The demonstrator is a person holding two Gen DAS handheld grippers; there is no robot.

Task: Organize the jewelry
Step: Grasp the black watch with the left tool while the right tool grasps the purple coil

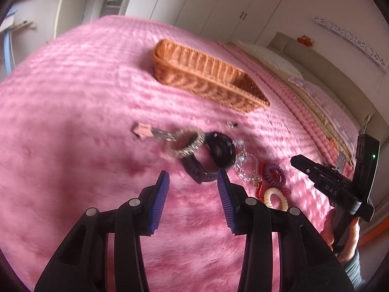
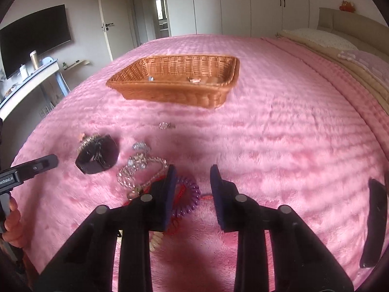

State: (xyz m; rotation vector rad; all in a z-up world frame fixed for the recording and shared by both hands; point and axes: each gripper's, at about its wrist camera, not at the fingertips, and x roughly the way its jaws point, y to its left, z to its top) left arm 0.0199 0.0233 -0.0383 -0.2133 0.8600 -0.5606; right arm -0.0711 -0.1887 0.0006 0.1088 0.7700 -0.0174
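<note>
**Jewelry in a heap on a pink bed, both grippers open**

Big pink blanket (image 2: 279,126), with lots of bare room on the right side and in front of the basket (image 2: 175,82). Far edge of the bed close to a door and white closets. Pillows along the right edge.

Left gripper (image 1: 193,177) with blue pads wide apart, holding nothing, just above the blanket. Right pad tip very near the black watch (image 1: 214,155); touching or not, hard to tell. Right gripper (image 2: 192,172) also wide apart and holding nothing. Its left pad over the purple coil tie (image 2: 187,194) and red cord (image 2: 177,209).

Jewelry bunched between the two grippers: watch, sparkly bracelet (image 1: 187,142), clear bead chain (image 1: 243,163), purple tie, cream coil tie (image 1: 274,198). Small ring (image 2: 164,124) alone, between the heap and the basket.

Only in the left view: pink star clip (image 1: 142,130) beside the bracelet, and the basket from its side, so nothing of its inside. Only in the right view: two small bits inside the basket, too small to name, plus a TV (image 2: 34,39) and desk at the left edge.
</note>
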